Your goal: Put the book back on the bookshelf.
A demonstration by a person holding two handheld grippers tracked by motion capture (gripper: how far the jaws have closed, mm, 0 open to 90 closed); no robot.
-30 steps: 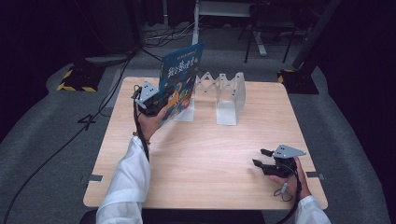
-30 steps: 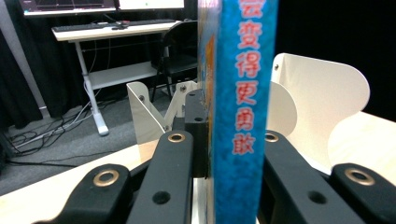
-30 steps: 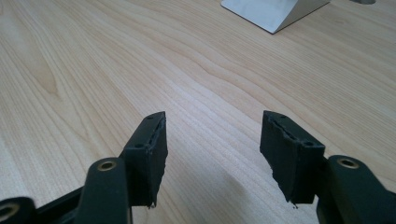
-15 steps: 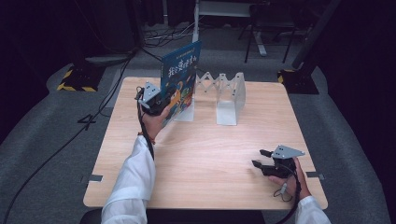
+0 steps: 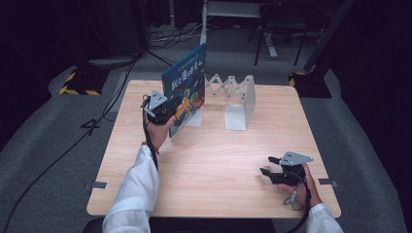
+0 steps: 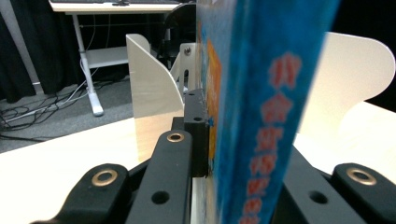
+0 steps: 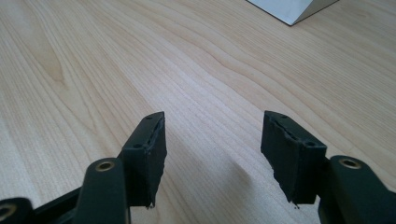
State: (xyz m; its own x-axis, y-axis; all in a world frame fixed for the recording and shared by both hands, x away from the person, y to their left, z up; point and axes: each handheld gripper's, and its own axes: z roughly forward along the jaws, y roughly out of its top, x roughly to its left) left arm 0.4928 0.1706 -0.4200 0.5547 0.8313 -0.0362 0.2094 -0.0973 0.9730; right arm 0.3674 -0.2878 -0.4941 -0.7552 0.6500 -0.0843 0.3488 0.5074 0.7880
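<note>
Now the blue book (image 5: 185,87) is held tight by the left claw (image 5: 167,112), with the jaws pressed shut on its lower edge. In the left gripper view the book's spine (image 6: 266,116) is seen standing straight up between the two black jaws. The book is lifted off the table (image 5: 204,170) and is tipped a little, with its top leaning away from the claw.

Just past the claw, the white book stand (image 5: 233,99) is seen, with its thin white walls (image 6: 152,88) right behind the book and to each side of it. So the step in hand is judged to be putting the book into the stand.

For the next move, the book should be made straight and lined up with a gap between two walls, then let down slowly. If it is tipped, a wall could be bumped.

Well apart from all this, the right claw (image 5: 272,172) is kept low over the bare wood (image 7: 187,56), its jaws wide and nothing between them.
</note>
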